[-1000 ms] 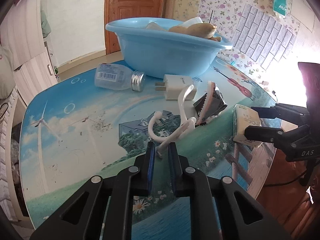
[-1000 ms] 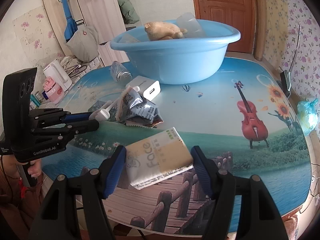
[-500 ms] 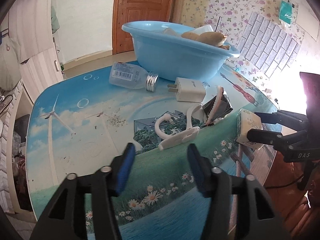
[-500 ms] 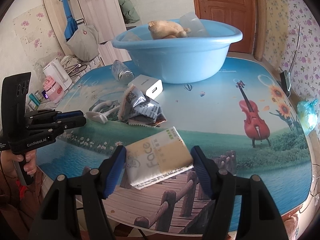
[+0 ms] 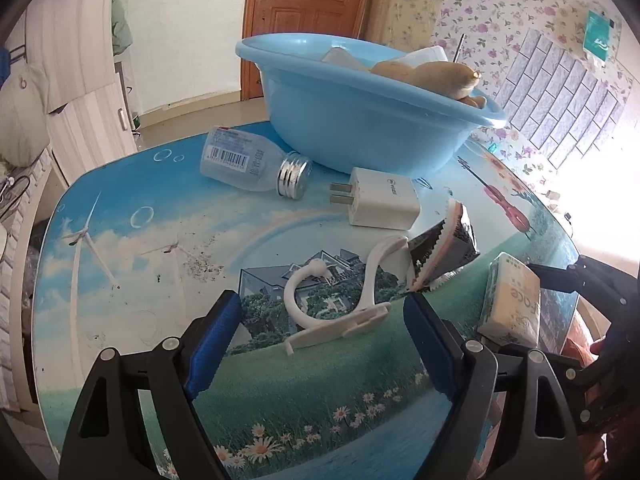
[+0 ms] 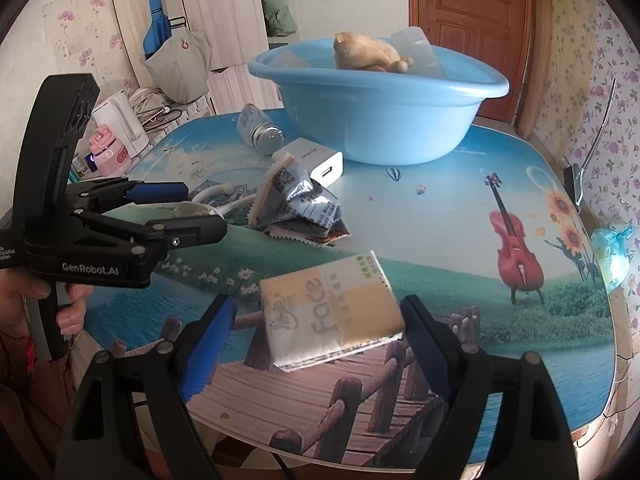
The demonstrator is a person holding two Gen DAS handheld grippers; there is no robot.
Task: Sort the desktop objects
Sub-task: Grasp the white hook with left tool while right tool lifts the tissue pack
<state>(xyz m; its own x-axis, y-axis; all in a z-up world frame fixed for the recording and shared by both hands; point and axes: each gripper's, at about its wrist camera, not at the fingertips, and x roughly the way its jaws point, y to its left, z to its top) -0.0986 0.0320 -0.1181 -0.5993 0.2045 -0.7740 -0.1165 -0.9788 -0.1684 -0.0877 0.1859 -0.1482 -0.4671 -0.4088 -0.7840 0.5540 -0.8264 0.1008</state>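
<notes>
- Two things at the left of the right wrist view are partly hidden: the white hook [image 6: 218,196] shows only as a curved piece behind the left gripper [image 6: 202,210], and the clear bottle [image 6: 260,130] is foreshortened, cap end toward the camera, label unreadable.
- Only fingers of the person's left hand [image 6: 60,304] show, wrapped round the gripper's black handle at the picture's edge.
- From its own camera the left gripper [image 5: 322,322] tilts down at the table [image 5: 120,216]; its jaws are opening, spread wide, with the white hook [image 5: 340,304] lying flat between the blue pads, touched by neither.
- Beyond the hook lie the crumpled snack wrapper [image 5: 440,252] (its print too creased to read), the white charger [image 5: 380,200] and the bottle [image 5: 252,162] on its side.
- Behind them stands the blue basin [image 5: 360,128]; a tan plush toy [image 5: 428,74] and pale plastic pieces stick out over its rim, the rest hidden by the wall.
- Further right, the right gripper [image 6: 316,330] also tilts down; its jaws are opening, and the tissue pack [image 6: 332,312] lies between them near the table's front edge, a gap at each pad.
- At the far right of the left wrist view the right gripper's fingers [image 5: 560,280] are cut off by the frame and washed out by window glare.
</notes>
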